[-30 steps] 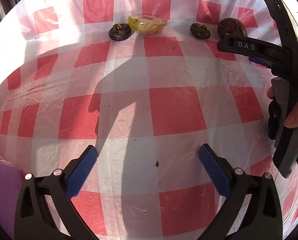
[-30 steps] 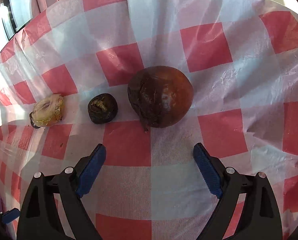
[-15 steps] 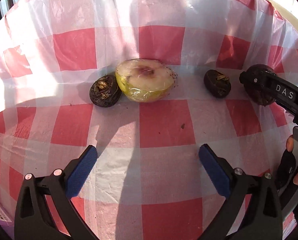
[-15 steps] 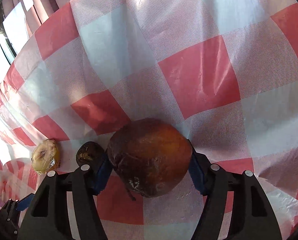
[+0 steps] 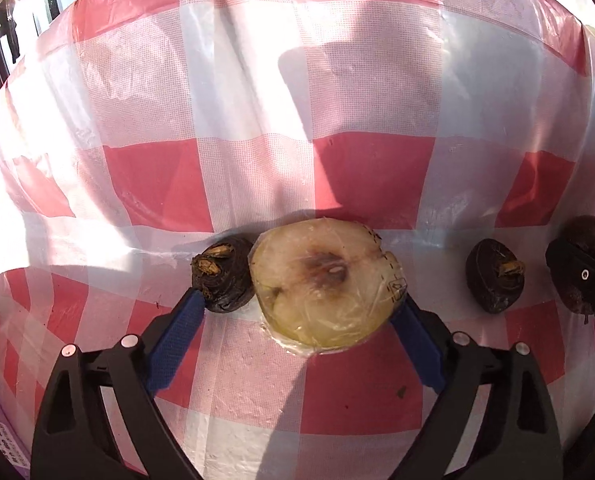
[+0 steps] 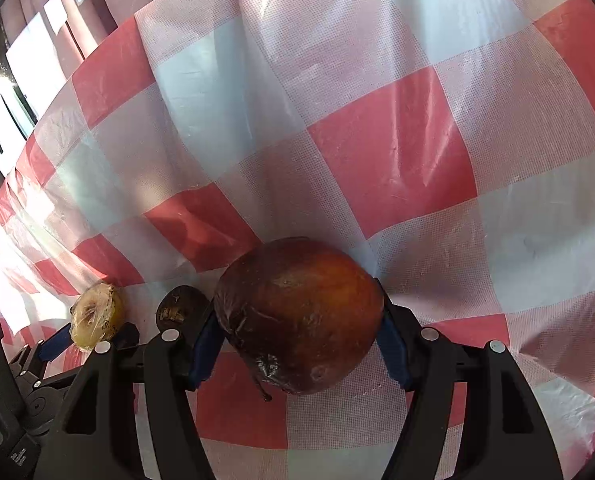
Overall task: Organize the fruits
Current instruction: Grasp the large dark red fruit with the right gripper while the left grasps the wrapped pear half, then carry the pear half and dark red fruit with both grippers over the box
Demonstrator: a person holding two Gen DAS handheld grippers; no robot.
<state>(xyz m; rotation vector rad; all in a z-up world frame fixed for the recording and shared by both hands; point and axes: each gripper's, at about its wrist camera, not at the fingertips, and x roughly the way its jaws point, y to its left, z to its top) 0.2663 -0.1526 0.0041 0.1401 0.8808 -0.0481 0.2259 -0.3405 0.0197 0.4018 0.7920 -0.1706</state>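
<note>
Left hand-held gripper [image 5: 299,312] is reaching over the tabletop [image 5: 369,392], its blue-padded jaws having just been closing, with a plastic-wrapped pale yellow half fruit [image 5: 324,285] and a small dark wrinkled round fruit [image 5: 223,276] lying side by side between them. The right pad is sitting against the wrapped half's edge and the left pad is meeting the base of the small dark fruit; neither looks firmly squeezed, so the jaws are standing fairly wide around the pair rather than clamping them. A second small dark wrinkled fruit [image 5: 494,276] is lying well to the right in this view, just beside the right tool's black finger. Right hand-held gripper [image 6: 297,340] is gripping a large round brown-orange fruit with shrivelled skin [image 6: 299,314], both blue pads pressing its flanks at a middling width, the fruit's stem end pointing down toward the camera; whether it is resting on the cloth or lifted is not clear. All four fruits are sitting in one line across a glossy red-and-white checked plastic cloth, creased and catching strong sunlight with hard shadows. A purple object is showing at the lower left edge in the left wrist view. Beyond the tabletop's far edge, bright windows and pinkish curtains [image 6: 77,12] are showing.
</note>
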